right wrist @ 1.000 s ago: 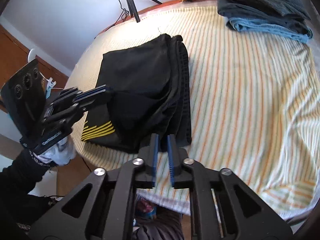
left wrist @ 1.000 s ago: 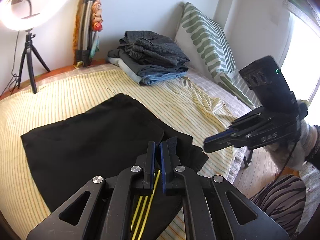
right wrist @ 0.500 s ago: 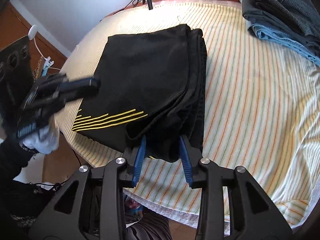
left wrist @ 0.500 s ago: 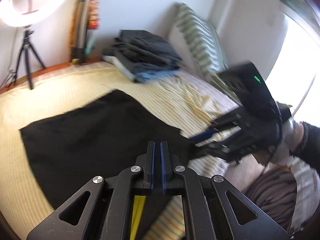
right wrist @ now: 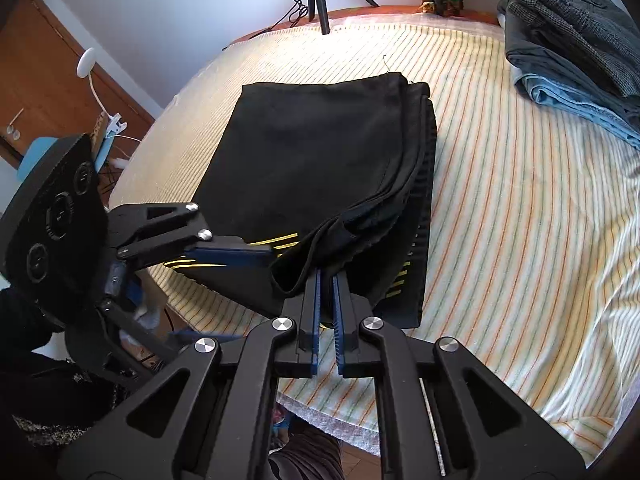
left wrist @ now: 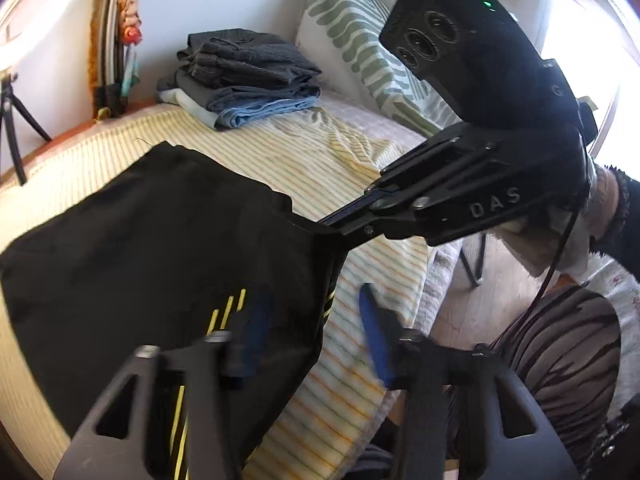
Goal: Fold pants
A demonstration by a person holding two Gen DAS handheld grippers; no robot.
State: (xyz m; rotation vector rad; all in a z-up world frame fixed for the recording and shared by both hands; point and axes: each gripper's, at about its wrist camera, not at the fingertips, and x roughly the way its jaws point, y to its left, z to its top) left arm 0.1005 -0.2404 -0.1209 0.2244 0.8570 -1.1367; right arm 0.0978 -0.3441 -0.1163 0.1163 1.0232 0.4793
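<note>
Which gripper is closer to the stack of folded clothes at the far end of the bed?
Right. Both grippers are at the black pants' near edge, but the right gripper is on the stack's side; the left gripper is farther over.

Daylight flooded in from the window (left wrist: 580,60) at the right of the left wrist view and blew it out to white. The ring light (left wrist: 16,36) glared at the upper left edge. The left gripper (left wrist: 312,332) was smeared by motion blur in its own view, while the right wrist view was sharp. Fisheye distortion bent the striped bedspread (right wrist: 520,220) and darkened the corners. Sun patches brightened its right side.
</note>
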